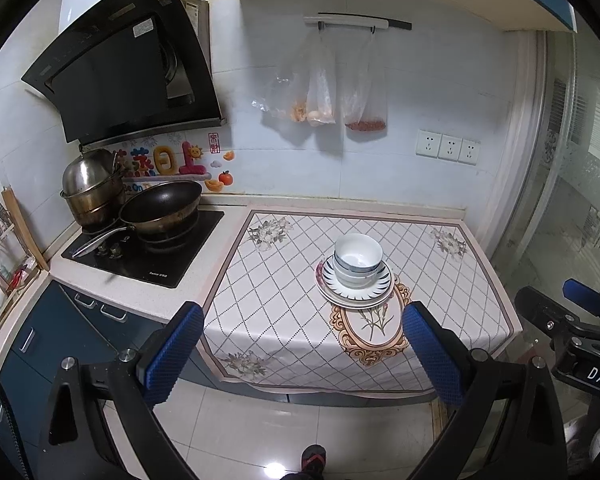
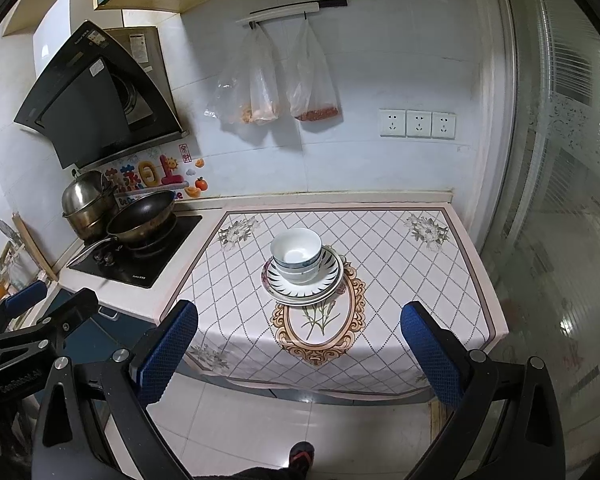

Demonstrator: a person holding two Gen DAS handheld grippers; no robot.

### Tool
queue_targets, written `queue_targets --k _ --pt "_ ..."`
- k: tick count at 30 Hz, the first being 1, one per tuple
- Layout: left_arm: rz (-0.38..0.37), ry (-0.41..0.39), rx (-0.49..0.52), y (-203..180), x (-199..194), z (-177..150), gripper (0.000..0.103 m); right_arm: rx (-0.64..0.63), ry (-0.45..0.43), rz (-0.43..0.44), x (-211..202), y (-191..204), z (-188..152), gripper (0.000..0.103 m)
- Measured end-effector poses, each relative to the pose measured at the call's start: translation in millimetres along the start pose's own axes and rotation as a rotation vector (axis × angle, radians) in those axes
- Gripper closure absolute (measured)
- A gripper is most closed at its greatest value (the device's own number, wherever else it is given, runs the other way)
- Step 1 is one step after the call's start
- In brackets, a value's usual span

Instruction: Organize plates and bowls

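Note:
White bowls (image 1: 358,259) with blue bands sit nested on a stack of plates (image 1: 355,294) in the middle of the cloth-covered counter (image 1: 276,288). The top plate has a dark striped rim. The same bowls (image 2: 297,255) and plates (image 2: 304,289) show in the right wrist view. My left gripper (image 1: 304,316) is open and empty, held back from the counter's front edge, above the floor. My right gripper (image 2: 300,316) is open and empty too, equally far back. Each gripper shows at the edge of the other's view.
A black hob (image 1: 148,246) with a wok (image 1: 162,208) and a steel pot (image 1: 92,188) lies left of the cloth. A range hood (image 1: 124,68) hangs above. Plastic bags (image 1: 324,84) hang on the wall. A glass door (image 2: 560,200) stands at the right. A foot (image 1: 314,460) shows on the tiled floor.

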State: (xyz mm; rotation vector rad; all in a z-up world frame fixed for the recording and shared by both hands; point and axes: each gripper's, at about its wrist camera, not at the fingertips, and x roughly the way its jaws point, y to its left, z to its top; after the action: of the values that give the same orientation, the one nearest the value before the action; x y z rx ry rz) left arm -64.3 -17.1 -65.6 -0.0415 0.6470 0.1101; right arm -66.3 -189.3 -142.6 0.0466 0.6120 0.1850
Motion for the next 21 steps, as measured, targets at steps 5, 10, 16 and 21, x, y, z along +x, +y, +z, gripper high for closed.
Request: queue_targets --k 5,10,16,21 --pt "0.000 0.001 -0.003 1.3 -2.8 -1.7 0.001 0.002 0.006 0.002 -1.3 0.1 -1.5 0.000" --pt "0.001 0.000 -0.013 4.7 -4.4 -1.8 0.001 0.000 0.003 0.001 -1.1 -0.4 -1.4 0.000" --pt "0.001 -0.007 -0.024 7.3 -8.5 -3.5 0.001 -0.001 0.004 0.001 -2.1 -0.9 -2.2 0.000" --pt "0.001 -0.011 -0.019 7.9 -9.1 -3.4 0.001 -0.001 0.005 0.001 -1.7 -1.4 -1.5 0.000"
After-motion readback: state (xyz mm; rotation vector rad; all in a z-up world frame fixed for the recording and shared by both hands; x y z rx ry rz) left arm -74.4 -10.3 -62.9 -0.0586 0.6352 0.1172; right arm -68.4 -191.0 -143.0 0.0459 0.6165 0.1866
